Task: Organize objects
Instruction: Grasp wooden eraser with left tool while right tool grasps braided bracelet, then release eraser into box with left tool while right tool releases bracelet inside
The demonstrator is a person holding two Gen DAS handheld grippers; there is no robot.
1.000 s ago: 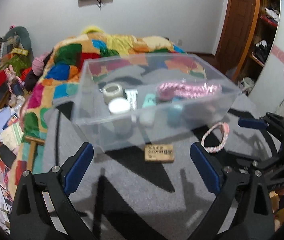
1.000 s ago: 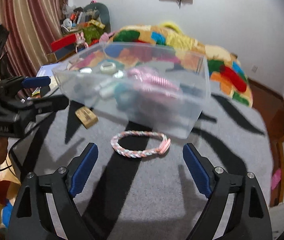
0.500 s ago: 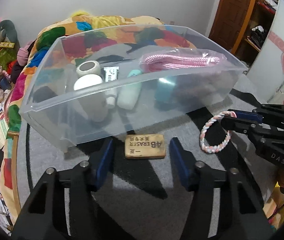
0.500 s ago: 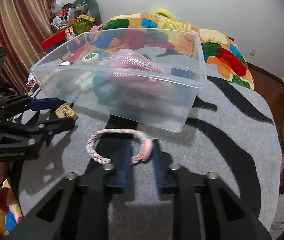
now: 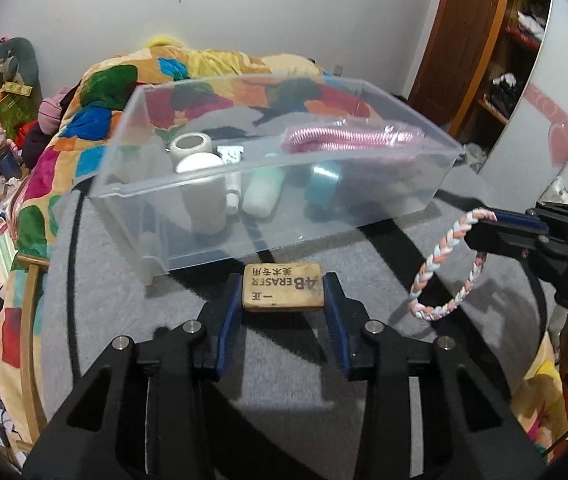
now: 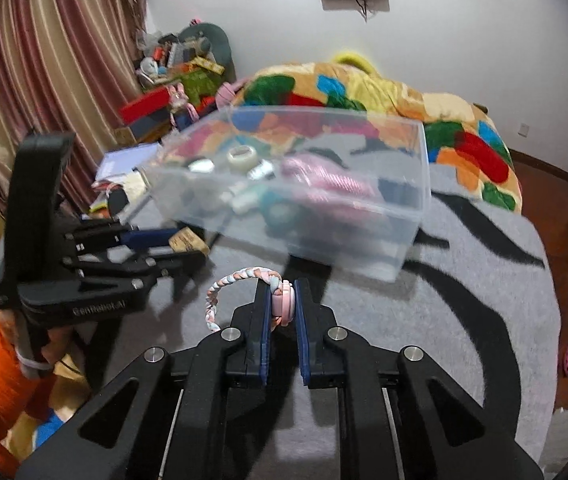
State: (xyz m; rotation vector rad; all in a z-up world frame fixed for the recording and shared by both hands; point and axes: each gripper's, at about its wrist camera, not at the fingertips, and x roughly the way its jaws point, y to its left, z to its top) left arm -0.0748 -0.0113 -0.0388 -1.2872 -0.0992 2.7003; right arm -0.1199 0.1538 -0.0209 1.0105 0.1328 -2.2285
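Observation:
My left gripper [image 5: 282, 294] is shut on a tan eraser [image 5: 282, 287] marked "4B ERASER", held just above the grey rug in front of the clear plastic bin [image 5: 188, 192]. My right gripper [image 6: 283, 294] is shut on the pink clasp of a braided pink-and-white bracelet [image 6: 236, 280], which hangs lifted off the rug; it also shows in the left wrist view [image 5: 440, 268]. The bin [image 6: 412, 216] holds a tape roll, white bottles, a teal cylinder and a pink coiled cord [image 5: 340, 138].
A grey rug with black stripes [image 6: 464, 300] covers the table. A patchwork quilt [image 5: 96, 92] lies behind the bin. Cluttered shelves and a curtain [image 6: 44, 80] stand to the left; a wooden door [image 5: 472, 28] stands at the right.
Both grippers closed from open: the left on the eraser, the right on the bracelet's clasp. Both objects have been lifted off the rug.

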